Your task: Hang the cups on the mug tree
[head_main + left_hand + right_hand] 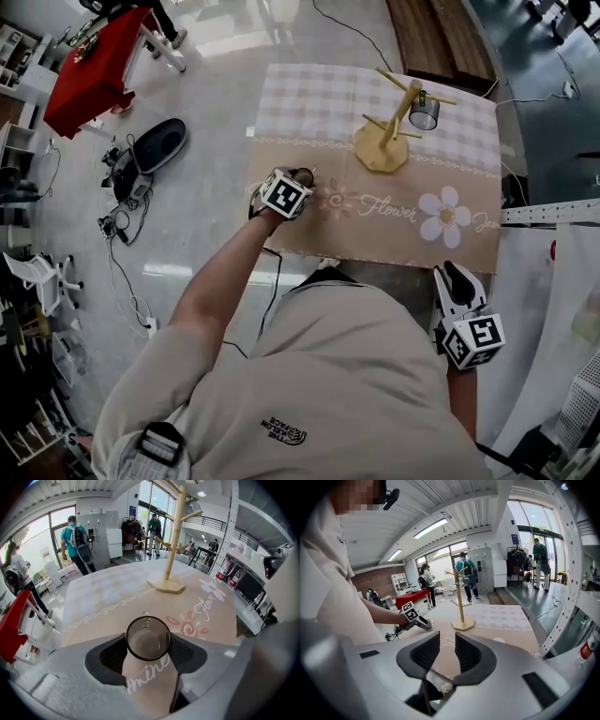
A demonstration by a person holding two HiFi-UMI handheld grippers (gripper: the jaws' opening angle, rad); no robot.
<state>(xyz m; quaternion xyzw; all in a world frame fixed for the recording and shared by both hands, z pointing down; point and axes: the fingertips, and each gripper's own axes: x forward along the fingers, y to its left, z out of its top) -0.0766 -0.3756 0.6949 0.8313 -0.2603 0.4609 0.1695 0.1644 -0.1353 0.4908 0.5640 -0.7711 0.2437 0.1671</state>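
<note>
A clear glass cup point(148, 643) with a dark rim stands on the beige cloth between the jaws of my left gripper point(148, 639), and both pads touch its sides. From the head view this gripper point(298, 180) is at the table's left front. The wooden mug tree point(382, 141) stands further back, with another glass cup point(424, 113) hanging on a right branch. My right gripper point(457, 279) hovers at the table's front right edge. Its jaws point(447, 651) stand a little apart with nothing between them, pointing toward the mug tree point(461, 606).
The flowered tablecloth point(412, 211) covers the table. A red table point(94, 70), a dark oval device point(159, 145) and cables point(122, 220) lie on the floor to the left. A white perforated frame point(548, 214) flanks the right. People stand in the background.
</note>
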